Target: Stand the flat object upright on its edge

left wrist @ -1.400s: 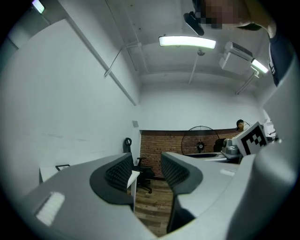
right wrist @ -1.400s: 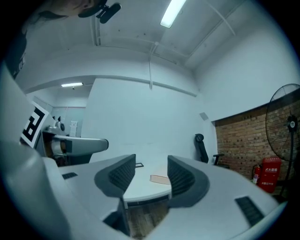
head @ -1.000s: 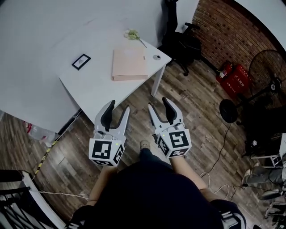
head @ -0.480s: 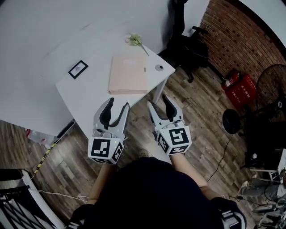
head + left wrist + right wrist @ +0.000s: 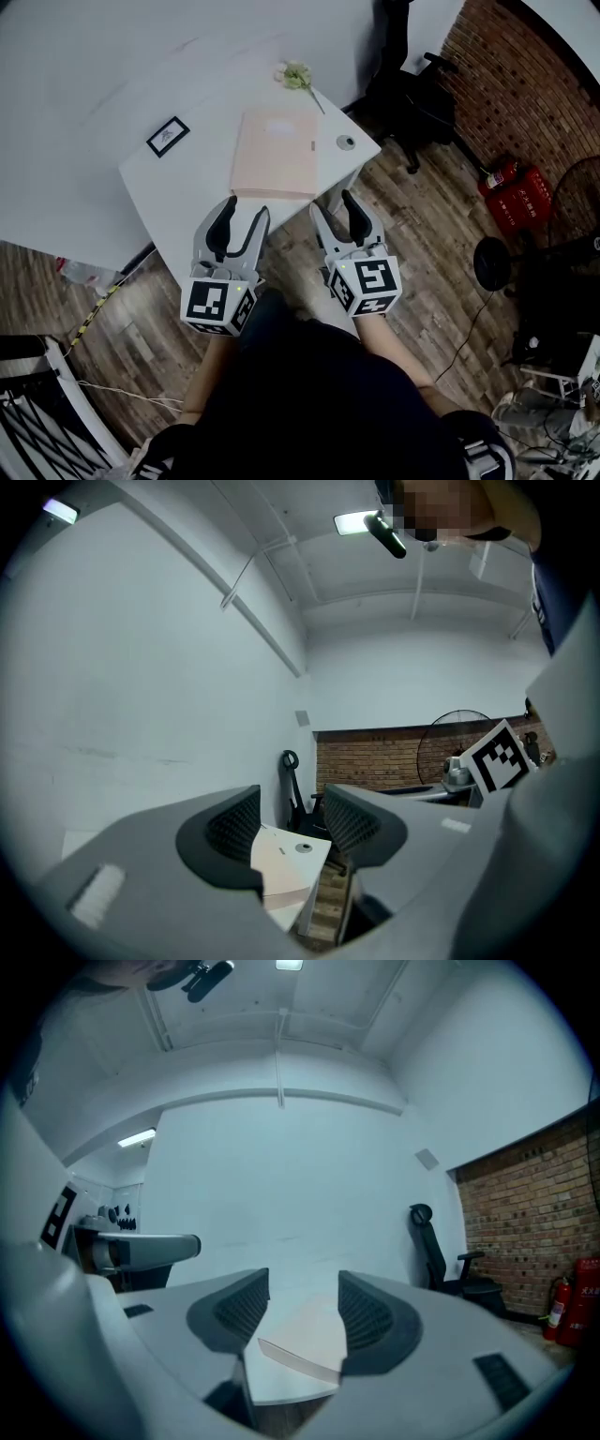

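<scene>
A flat pale pink book (image 5: 275,166) lies on the white table (image 5: 187,202), near its right corner. Both grippers hover short of the table's front edge, apart from the book. My left gripper (image 5: 238,219) is open with nothing between its jaws, below the book's near left corner. My right gripper (image 5: 334,210) is open and empty too, just off the table's front right corner. The book (image 5: 284,862) shows beyond the jaws in the left gripper view. In the right gripper view the book (image 5: 305,1337) appears past the open jaws.
On the table lie a small black-framed picture (image 5: 168,136), a pale flower (image 5: 299,76) at the far corner and a small round object (image 5: 346,142) right of the book. A black office chair (image 5: 412,89) stands right of the table. Red extinguishers (image 5: 514,185) rest by the brick wall.
The person has stepped closer to the table; both grippers, still open, now reach its front edge, where before they hung over the wooden floor.
</scene>
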A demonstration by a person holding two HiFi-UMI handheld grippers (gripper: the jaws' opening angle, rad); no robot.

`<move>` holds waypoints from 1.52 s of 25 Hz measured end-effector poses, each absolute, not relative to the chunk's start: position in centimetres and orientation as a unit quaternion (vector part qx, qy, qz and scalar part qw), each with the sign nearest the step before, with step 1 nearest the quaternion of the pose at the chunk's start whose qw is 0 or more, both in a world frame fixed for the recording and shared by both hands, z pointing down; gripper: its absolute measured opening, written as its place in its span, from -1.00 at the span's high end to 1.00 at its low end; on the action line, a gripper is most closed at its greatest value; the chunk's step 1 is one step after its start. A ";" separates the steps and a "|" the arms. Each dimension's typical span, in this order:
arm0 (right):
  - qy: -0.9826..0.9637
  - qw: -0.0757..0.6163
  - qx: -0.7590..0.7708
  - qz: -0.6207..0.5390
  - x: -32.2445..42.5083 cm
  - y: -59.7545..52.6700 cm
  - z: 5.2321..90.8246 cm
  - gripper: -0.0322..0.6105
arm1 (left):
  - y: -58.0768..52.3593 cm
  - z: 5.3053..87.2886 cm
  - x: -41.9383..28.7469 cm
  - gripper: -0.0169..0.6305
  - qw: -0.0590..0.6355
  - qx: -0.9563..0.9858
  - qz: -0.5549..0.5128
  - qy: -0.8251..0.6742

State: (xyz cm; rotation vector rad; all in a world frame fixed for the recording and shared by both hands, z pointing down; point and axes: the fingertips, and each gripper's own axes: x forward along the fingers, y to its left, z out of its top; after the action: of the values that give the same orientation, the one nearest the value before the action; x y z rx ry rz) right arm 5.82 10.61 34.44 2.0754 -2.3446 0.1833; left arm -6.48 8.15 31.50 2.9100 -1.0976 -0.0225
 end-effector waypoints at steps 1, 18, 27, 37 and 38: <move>-0.748 0.002 0.661 0.062 5.9 10.3 34.7 0.27 | 7.9 31.7 -6.4 0.34 0.018 0.935 -0.005 -0.353; -0.731 0.018 0.674 0.108 9.5 0.4 39.0 0.27 | -3.3 36.1 -3.1 0.33 0.034 0.942 0.037 -0.333; -0.716 0.045 0.681 0.146 11.7 -7.1 42.1 0.27 | -11.3 39.7 -1.0 0.29 0.066 0.947 0.077 -0.305; -0.699 0.095 0.680 0.199 12.8 -11.9 47.1 0.24 | -17.4 46.7 -1.2 0.23 0.121 0.938 0.151 -0.288; -0.698 0.099 0.679 0.205 12.9 -12.3 47.6 0.24 | -17.8 47.4 -1.1 0.21 0.128 0.937 0.157 -0.286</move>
State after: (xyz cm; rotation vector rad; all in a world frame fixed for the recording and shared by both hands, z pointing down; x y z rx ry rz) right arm 12.92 -12.27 47.63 2.0081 -2.0648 0.6059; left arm -1.14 -17.85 47.37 2.7246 -0.8308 0.4565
